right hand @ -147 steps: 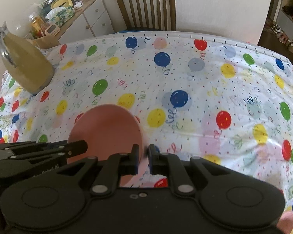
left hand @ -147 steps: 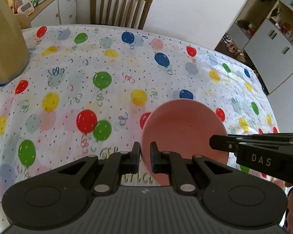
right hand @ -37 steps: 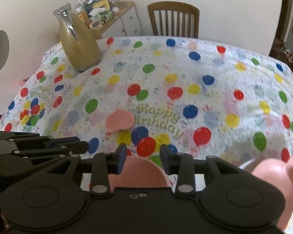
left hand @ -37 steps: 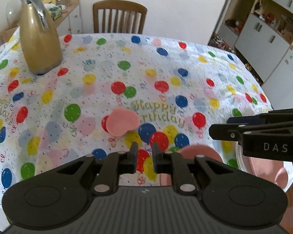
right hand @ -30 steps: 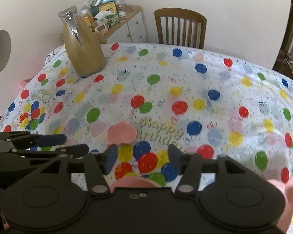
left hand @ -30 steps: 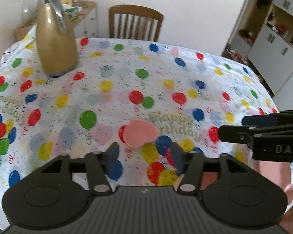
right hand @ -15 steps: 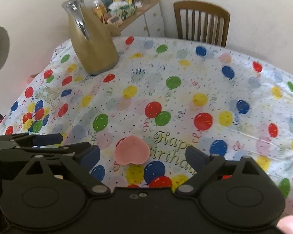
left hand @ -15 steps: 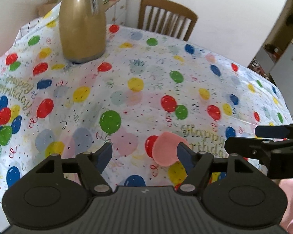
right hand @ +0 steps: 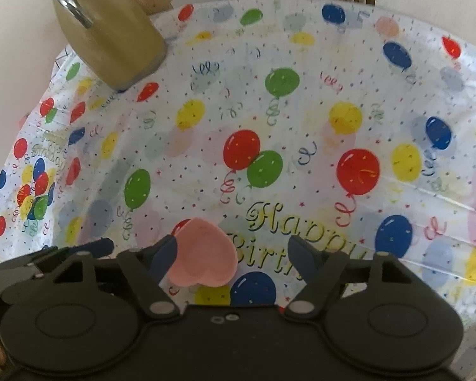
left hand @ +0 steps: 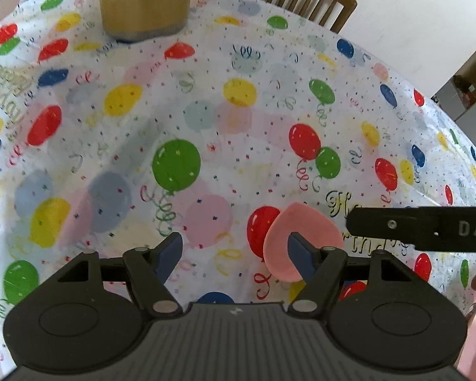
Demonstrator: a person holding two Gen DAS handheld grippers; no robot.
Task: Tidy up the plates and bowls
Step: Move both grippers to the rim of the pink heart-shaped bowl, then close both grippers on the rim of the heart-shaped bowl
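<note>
With both sets of jaws spread and empty, the pink heart dish (right hand: 203, 254) lay flat on the tabletop (left hand: 206, 111), seemingly shallow, so a low rim pinch suited.

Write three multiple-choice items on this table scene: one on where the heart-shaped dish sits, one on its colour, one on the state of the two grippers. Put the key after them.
1. Where does the heart-shaped dish lie?
A. on the balloon tablecloth
B. on the wooden chair
C. inside the gold jug

2. What colour is the dish?
A. green
B. pink
C. white

3. How are the left gripper and the right gripper?
A. both shut on the dish
B. one shut, one open
C. both open, holding nothing

Key: 1 A, it rests flat on the cloth beside the "Happy Birthday" print; 2 B, plain pink in both views; 3 C, each view shows spread fingers with nothing between them.
</note>
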